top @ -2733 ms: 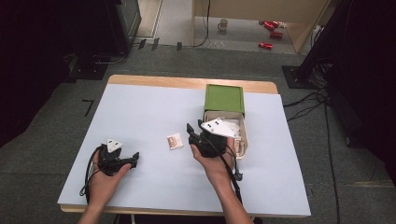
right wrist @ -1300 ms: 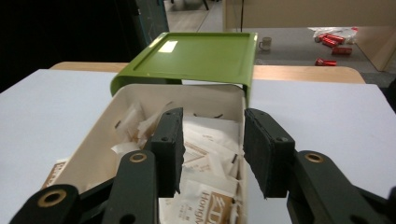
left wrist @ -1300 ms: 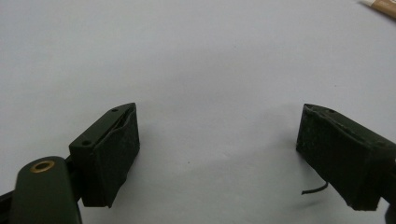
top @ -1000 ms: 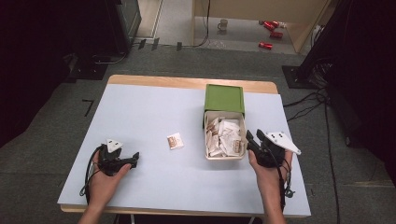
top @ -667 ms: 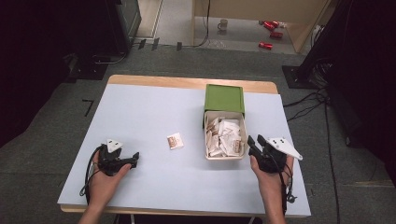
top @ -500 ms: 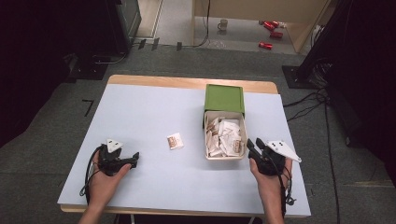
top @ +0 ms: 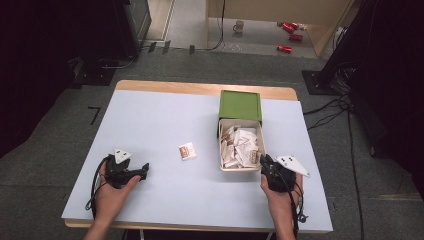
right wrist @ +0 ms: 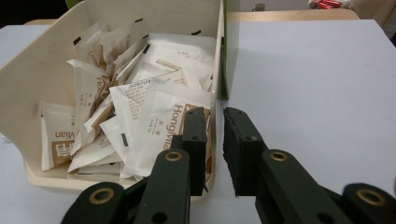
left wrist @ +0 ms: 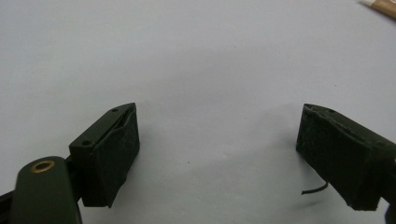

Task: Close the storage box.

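Many white and brown sachets [right wrist: 140, 107] are lying heaped in a cream open box [top: 240, 145] at the right of the pale blue table [top: 165, 125], and a green lid [top: 240, 105] is sitting just behind the box, touching its far end. One single sachet [top: 187, 151] is lying flat on the table by itself, left of the box and apart from it. At the box's near right corner the right gripper [top: 265, 164] is resting in the person's right hand [top: 280, 192]; in the right gripper view its jaws are standing close together with a narrow gap, nothing between them, the left one in front of the box wall. Near the front left of the table the left hand [top: 111, 190] is holding the left gripper [top: 142, 171], whose jaws are spread wide over bare table in the left gripper view.
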Tool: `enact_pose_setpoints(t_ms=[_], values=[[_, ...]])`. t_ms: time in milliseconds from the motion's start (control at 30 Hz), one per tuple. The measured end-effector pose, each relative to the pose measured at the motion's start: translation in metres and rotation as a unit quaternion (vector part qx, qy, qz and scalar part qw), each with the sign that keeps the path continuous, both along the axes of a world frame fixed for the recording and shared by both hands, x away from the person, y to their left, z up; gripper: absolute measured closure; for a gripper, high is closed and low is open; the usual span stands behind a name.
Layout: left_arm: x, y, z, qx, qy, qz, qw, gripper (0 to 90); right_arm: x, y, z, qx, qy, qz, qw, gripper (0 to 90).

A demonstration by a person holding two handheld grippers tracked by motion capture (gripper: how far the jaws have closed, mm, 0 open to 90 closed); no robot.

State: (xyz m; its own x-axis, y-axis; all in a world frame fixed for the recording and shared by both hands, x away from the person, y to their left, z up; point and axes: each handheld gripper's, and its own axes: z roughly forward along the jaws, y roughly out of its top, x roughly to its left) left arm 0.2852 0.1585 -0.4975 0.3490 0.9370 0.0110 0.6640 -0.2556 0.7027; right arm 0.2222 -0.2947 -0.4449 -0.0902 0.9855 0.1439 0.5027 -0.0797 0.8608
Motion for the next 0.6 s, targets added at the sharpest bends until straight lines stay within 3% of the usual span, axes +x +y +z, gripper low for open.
enact_pose_setpoints(t_ms=[233, 467, 600], values=[[0.0, 0.0, 0.0, 0.0, 0.0, 0.0, 1.0, 13.8, 0.005, 0.004, -0.012, -0.002, 0.004, -0.012, 0.9999, 84.4], [0.0, 0.0, 0.0, 0.0, 0.0, 0.0, 1.0, 13.8, 0.006, 0.008, -0.013, -0.001, 0.004, -0.028, 0.9996, 88.1], [0.0, 0.0, 0.0, 0.0, 0.0, 0.0, 1.0, 13.8, 0.006, 0.013, -0.013, -0.013, 0.001, -0.042, 0.9991, 89.8]])
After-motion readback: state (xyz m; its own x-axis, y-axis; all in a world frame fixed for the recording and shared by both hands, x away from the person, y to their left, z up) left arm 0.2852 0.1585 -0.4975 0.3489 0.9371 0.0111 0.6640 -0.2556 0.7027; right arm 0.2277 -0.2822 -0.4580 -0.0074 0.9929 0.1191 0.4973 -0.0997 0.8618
